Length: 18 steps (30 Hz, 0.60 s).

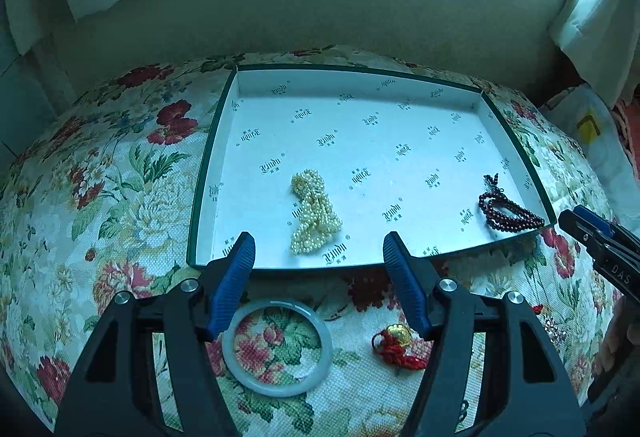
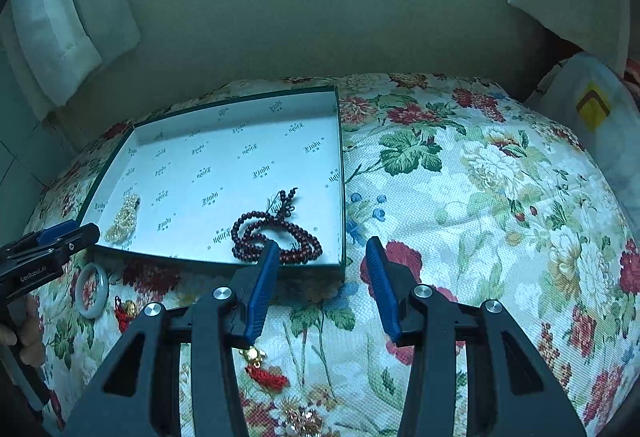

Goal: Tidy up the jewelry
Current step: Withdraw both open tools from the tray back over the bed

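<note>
Two pieces, the pearl strand [image 1: 316,213] and dark bead necklace [image 2: 276,235], lie inside the open box [image 1: 208,173], while the jade bangle [image 1: 277,347] and red-tasselled charms [image 1: 398,347] remain on the floral cloth [image 1: 120,197]; left gripper [image 1: 319,249] and right gripper [image 2: 323,255] stand apart, empty.

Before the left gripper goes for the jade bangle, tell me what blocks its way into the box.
Nothing visible does. The bangle lies on the floral cloth beneath the open left gripper, and only the low near wall of the box lies between them.
</note>
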### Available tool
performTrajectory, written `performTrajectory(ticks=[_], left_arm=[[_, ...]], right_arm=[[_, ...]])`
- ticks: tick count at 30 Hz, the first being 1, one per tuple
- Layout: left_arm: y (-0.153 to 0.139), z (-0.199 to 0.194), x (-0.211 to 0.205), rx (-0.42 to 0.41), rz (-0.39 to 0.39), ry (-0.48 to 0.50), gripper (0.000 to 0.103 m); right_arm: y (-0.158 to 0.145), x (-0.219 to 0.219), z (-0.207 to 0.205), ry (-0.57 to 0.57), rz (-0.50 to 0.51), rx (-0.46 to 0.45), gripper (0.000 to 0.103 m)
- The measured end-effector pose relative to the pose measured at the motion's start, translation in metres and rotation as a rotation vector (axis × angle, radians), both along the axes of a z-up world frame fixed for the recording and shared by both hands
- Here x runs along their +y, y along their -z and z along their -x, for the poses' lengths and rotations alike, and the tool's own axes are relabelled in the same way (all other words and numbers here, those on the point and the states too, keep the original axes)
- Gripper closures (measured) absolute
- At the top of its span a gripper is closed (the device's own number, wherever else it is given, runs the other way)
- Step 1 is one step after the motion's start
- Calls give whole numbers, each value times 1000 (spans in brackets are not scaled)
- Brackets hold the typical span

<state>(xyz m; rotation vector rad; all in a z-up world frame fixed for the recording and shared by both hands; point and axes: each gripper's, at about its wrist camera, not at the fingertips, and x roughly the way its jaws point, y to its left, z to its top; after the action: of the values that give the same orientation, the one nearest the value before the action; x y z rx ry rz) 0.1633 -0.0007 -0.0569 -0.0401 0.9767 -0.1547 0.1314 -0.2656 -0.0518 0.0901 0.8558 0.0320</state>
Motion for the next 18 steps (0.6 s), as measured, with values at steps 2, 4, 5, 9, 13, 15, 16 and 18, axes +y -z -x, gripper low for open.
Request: performTrajectory(ticks=[2,4,5,9,13,15,16,18], left_arm=[[0,10,1,11,7,-3,37],[-1,20,2,20,16,-7,37],[-1,25,3,24,19,-9,37],[-2,46,3,40,23,-9,37],[0,67,4,57,28,-9,37],[1,76,4,65,32,-11,37],[1,80,5,68,34,-12,37],[2,89,4,76,31,-10,37]], right_arm=[[0,1,10,-6,3,10,57],[0,3,20,-10,-1,17,57],[0,4,25,-13,-3,21,57],[1,8,43,-24,-10,39,57],[7,12,62,-29,-11,63,57],[11,13,70,-32,-17,79,57],[13,13,75,-34,-19,86,57],[17,14,83,-35,-21,97,57]])
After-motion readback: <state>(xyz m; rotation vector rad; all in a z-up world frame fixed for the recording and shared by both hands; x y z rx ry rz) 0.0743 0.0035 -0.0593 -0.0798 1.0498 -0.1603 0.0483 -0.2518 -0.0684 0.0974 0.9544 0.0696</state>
